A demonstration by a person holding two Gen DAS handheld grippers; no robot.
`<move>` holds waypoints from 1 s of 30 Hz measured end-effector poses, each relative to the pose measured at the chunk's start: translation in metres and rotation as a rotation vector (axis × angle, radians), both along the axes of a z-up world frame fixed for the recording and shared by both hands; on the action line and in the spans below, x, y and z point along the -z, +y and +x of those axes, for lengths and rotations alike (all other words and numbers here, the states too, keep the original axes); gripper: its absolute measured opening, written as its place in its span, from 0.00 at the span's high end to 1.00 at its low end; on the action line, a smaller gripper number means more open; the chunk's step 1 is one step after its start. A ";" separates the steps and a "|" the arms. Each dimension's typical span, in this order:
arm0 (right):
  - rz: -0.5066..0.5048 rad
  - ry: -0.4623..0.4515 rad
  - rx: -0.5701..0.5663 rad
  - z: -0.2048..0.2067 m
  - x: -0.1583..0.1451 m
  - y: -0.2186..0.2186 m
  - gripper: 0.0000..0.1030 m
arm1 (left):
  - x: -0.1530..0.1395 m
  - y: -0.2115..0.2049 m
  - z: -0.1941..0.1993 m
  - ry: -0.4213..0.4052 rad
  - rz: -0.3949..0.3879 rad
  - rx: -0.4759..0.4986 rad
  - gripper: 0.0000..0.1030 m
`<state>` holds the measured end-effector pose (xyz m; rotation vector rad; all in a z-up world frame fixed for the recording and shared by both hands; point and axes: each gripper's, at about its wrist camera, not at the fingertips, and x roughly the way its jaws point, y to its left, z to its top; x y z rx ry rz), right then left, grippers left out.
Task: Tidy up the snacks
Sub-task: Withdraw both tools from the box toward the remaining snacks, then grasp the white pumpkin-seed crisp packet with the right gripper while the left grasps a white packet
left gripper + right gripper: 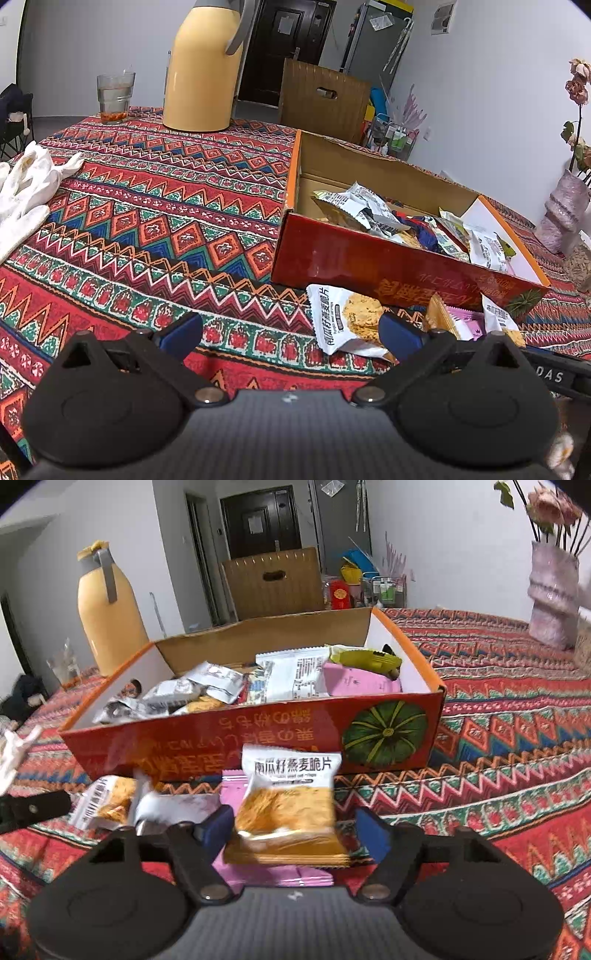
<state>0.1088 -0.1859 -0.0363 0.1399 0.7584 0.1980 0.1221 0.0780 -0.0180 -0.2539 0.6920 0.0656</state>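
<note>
A red cardboard box (369,258) holds several snack packets; it also shows in the right wrist view (258,738). Loose packets lie in front of it on the patterned cloth. My left gripper (291,332) is open and empty, low over the cloth, with a white oat-crisp packet (347,321) beside its right finger. My right gripper (295,830) is open, its fingers on either side of a white and orange packet (291,805) that lies on a pink packet (258,871). Another white packet (107,805) lies to the left.
A yellow thermos (201,70) and a glass of water (114,98) stand at the table's far side. White gloves (26,192) lie at the left. A pink vase with flowers (554,594) stands at the right. A chair (321,99) is behind the table.
</note>
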 end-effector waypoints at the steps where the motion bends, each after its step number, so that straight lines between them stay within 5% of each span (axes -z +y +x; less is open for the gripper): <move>1: -0.001 -0.004 -0.002 -0.001 -0.002 -0.001 0.46 | 0.000 0.000 0.001 0.003 0.000 0.000 0.00; 3: -0.003 -0.020 -0.010 -0.004 -0.004 -0.004 0.54 | 0.001 0.000 0.001 0.006 0.000 0.001 0.00; 17: 0.046 -0.098 0.073 -0.018 -0.001 -0.053 0.54 | 0.001 -0.006 0.006 0.058 0.026 -0.002 0.00; 30: 0.103 -0.157 0.082 -0.027 0.007 -0.062 0.54 | 0.003 -0.047 0.045 0.200 0.208 0.037 0.00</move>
